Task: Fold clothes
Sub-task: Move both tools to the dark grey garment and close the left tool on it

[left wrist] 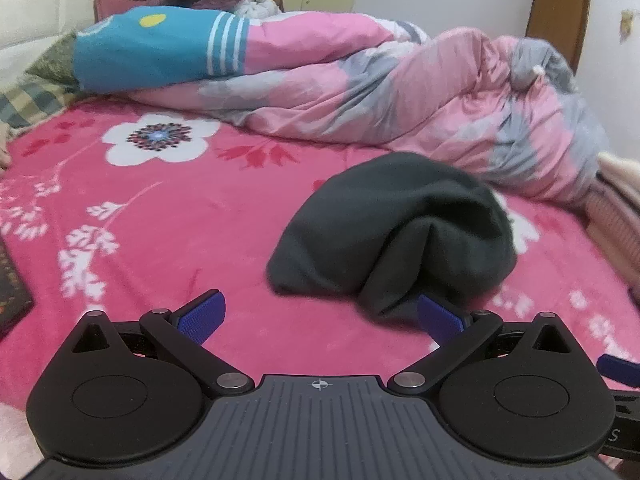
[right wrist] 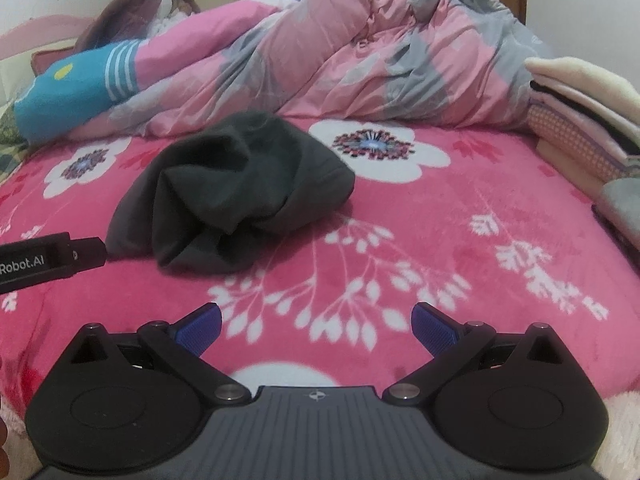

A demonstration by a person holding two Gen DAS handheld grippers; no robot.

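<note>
Blue pads [left wrist: 202,314] of the left gripper [left wrist: 320,316] stand wide apart at the bottom of the left wrist view, so this claw is open and it holds nothing. Its right pad is just at the near edge of a dark grey garment [left wrist: 394,236], and a fold of the cloth covers the tip of that pad; I cannot tell if they touch. The garment lies in a loose, crumpled heap on the pink blanket [left wrist: 160,240], which has white flowers and leaf prints.

The right gripper [right wrist: 316,326] is also open, with its two blue fingers [right wrist: 434,328] spread wide over bare blanket [right wrist: 440,240]. From this side the garment [right wrist: 236,196] lies ahead and to the left, apart from the fingers. A black part of the other gripper, with white letters on it, comes in from the left edge [right wrist: 48,260] and its end is just beside the garment.

Behind the garment a rumpled quilt [right wrist: 340,60] in pink and grey stretches across the bed, with a blue section with white stripes [right wrist: 68,88] at its left end. At the right side of the bed a stack of folded clothes [right wrist: 580,112] rests on the blanket. A person [right wrist: 160,0] sits at the far end of the bed, partly hidden by the quilt.
</note>
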